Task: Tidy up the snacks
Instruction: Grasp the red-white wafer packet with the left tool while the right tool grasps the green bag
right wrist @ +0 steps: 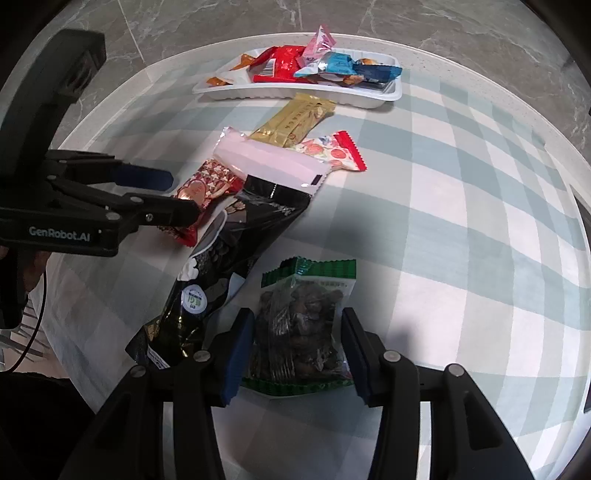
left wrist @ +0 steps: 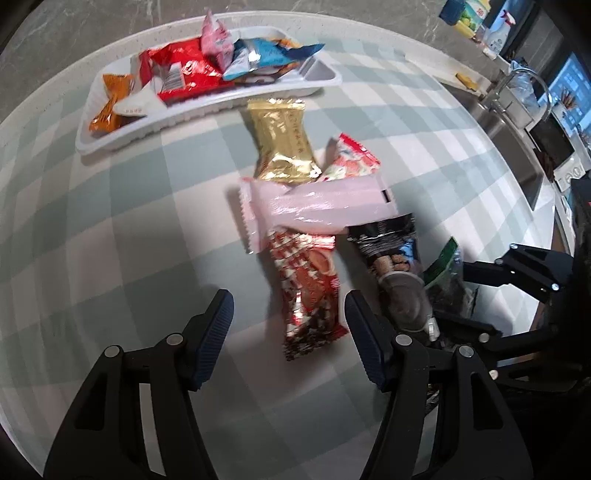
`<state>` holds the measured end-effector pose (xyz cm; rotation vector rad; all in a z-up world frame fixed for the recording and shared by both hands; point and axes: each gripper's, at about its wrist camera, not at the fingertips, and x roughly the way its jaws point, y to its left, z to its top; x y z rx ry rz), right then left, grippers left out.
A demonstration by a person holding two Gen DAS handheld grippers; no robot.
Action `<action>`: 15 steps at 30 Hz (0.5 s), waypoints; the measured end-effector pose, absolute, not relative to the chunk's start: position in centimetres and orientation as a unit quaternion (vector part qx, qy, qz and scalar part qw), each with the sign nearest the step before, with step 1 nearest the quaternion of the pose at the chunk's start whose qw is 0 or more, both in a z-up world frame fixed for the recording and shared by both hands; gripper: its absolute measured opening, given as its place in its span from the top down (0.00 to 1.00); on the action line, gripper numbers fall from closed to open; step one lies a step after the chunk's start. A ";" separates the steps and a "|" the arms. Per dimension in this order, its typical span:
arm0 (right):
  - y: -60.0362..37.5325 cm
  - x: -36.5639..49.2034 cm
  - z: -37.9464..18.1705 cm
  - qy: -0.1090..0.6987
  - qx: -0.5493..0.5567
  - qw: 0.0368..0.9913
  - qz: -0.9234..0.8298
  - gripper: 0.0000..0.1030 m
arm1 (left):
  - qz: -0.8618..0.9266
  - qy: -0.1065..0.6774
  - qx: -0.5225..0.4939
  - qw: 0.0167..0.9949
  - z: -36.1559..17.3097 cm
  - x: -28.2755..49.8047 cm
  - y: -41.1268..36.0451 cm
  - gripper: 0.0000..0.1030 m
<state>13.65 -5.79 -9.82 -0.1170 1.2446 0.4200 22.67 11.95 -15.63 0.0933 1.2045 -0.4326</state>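
Observation:
Loose snacks lie on the checked cloth: a gold packet [left wrist: 284, 144] [right wrist: 295, 122], a pink packet [left wrist: 317, 206] [right wrist: 269, 158], a red-edged fruit-print packet [left wrist: 351, 158] [right wrist: 332, 151], a black bag [left wrist: 388, 240] [right wrist: 236, 240] and a red-and-white patterned packet [left wrist: 310, 288] [right wrist: 207, 188]. My left gripper [left wrist: 290, 328] [right wrist: 181, 195] is open, straddling the near end of the patterned packet, its pads clear of it. My right gripper [right wrist: 297, 350] [left wrist: 452, 295] is shut on a green-edged clear packet of dark nuts [right wrist: 299, 332] [left wrist: 443, 269]. A white tray [left wrist: 207, 107] [right wrist: 295, 92] at the back holds several snacks.
The round table's edge curves close on the right, and beyond it sit a sink with a tap [left wrist: 517, 96], bottles [left wrist: 469, 14] and a lit screen [left wrist: 569, 88]. Grey stone floor [right wrist: 406, 18] shows past the tray. Bare checked cloth [right wrist: 461, 221] lies right of the pile.

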 end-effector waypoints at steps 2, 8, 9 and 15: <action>-5.7 13.6 -9.8 0.577 -0.058 0.790 0.197 0.50 | -0.204 0.559 0.055 0.802 -15.5 22.4 11.4 0.41; -5.3 13.2 -9.9 0.571 -0.080 0.792 0.199 0.50 | -0.203 0.564 0.084 0.796 -16.4 21.9 9.7 0.41; -5.3 13.1 -9.9 0.569 -0.085 0.793 0.199 0.50 | -0.201 0.566 0.087 0.795 -16.6 21.8 9.6 0.41; -5.4 12.8 -9.8 0.558 -0.100 0.799 0.200 0.64 | -0.202 0.542 0.123 0.806 -16.9 21.2 9.1 0.53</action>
